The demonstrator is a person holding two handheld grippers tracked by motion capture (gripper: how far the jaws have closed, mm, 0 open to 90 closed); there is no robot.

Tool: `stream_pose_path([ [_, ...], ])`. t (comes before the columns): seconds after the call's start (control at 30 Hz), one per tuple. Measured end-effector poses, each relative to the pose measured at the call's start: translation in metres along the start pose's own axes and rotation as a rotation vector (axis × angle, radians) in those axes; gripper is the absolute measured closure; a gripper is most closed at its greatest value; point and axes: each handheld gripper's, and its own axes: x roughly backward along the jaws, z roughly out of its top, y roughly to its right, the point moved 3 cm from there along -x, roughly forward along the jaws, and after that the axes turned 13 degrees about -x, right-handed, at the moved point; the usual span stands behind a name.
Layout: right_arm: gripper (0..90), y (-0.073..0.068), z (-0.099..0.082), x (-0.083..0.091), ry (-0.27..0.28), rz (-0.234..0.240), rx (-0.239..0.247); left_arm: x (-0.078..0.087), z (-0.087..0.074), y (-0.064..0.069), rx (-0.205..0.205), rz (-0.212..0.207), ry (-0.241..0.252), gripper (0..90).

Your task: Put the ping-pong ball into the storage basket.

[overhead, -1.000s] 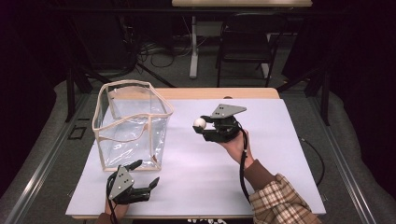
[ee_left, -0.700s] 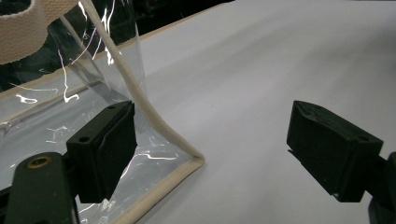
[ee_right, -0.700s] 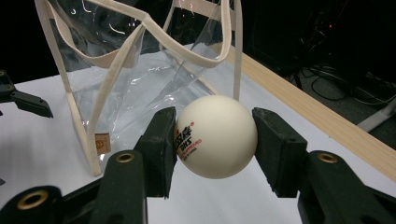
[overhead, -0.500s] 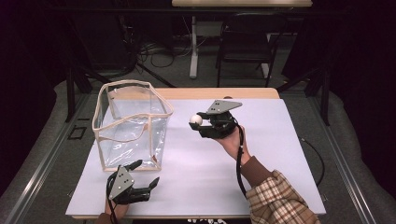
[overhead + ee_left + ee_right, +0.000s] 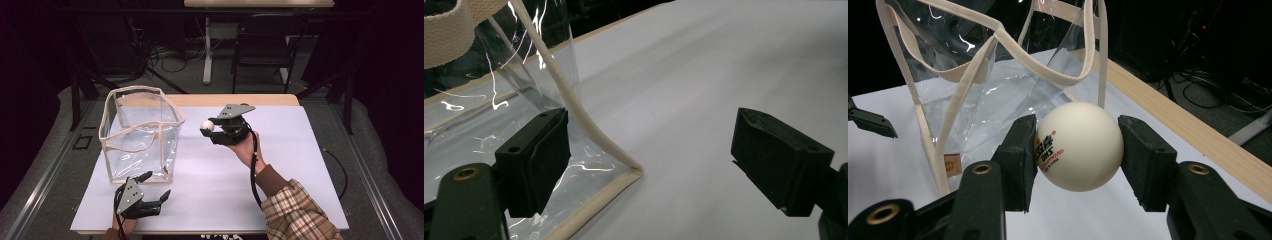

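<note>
Nearest me, my left tool [image 5: 150,192] rests on the white worktop [image 5: 300,165] with its jaws wide and empty, just beside the near corner of the clear plastic bag [image 5: 142,132]. Farther out, my right tool [image 5: 209,128] is clamped on a white table-tennis ball [image 5: 1079,146], held above the worktop near the bag's open top. I judge I'm mid-carry; next I must bring the ball over the cream-trimmed rim and release.
</note>
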Motion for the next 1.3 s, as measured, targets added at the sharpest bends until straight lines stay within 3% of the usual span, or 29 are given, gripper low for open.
stream_pose_path([
  [1.3,51.1,-0.01,0.032,-0.023,0.009,0.009,0.018,0.0,0.0,0.0,-0.001,-0.002,-0.001,15.8],
])
